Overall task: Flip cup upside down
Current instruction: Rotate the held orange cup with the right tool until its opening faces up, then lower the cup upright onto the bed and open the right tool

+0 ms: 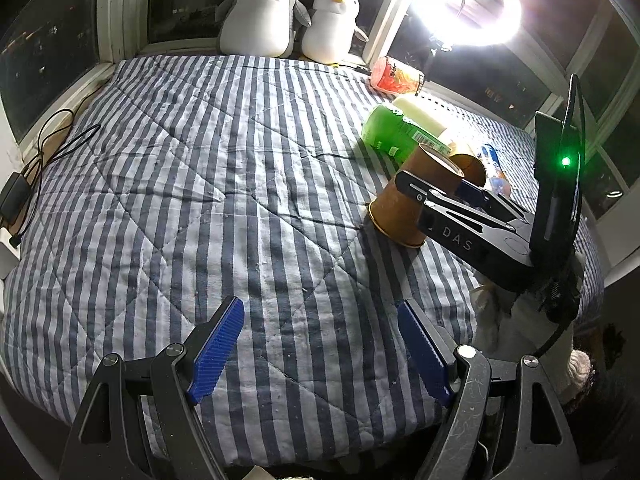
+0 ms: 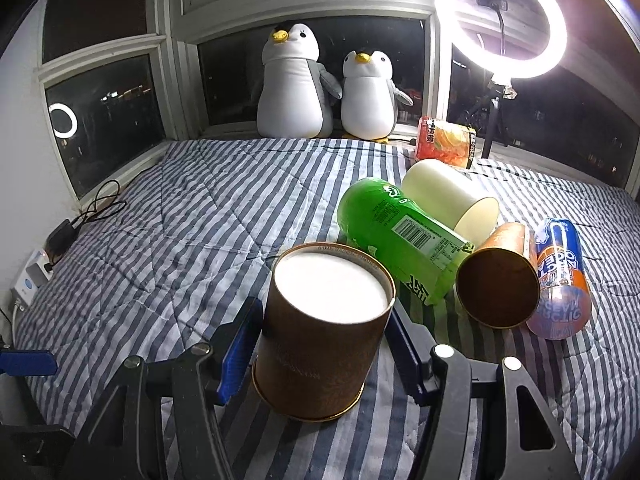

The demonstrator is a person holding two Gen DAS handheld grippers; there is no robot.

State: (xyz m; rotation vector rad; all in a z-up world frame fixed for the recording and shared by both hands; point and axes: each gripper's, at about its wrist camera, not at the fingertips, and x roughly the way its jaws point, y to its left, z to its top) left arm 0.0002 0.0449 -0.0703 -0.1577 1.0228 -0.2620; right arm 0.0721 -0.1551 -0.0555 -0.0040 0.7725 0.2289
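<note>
A brown paper cup [image 2: 320,340] stands upside down on the striped quilt [image 2: 200,220], its white base up and its rim down. My right gripper [image 2: 320,344] has its blue fingers on either side of the cup and touching it. In the left wrist view the same cup [image 1: 408,200] sits at the right with the right gripper [image 1: 436,184] around it. My left gripper [image 1: 320,344] is open and empty, low over the quilt [image 1: 200,160], well short and left of the cup.
Several containers lie on their sides behind the cup: a green one [image 2: 400,232], a cream cup [image 2: 452,196], a second brown cup [image 2: 496,280], a blue and orange can [image 2: 560,276], an orange pack [image 2: 444,142]. Two plush penguins [image 2: 292,80] and a ring light [image 2: 500,20] stand at the window. Cables [image 1: 44,152] lie at the left.
</note>
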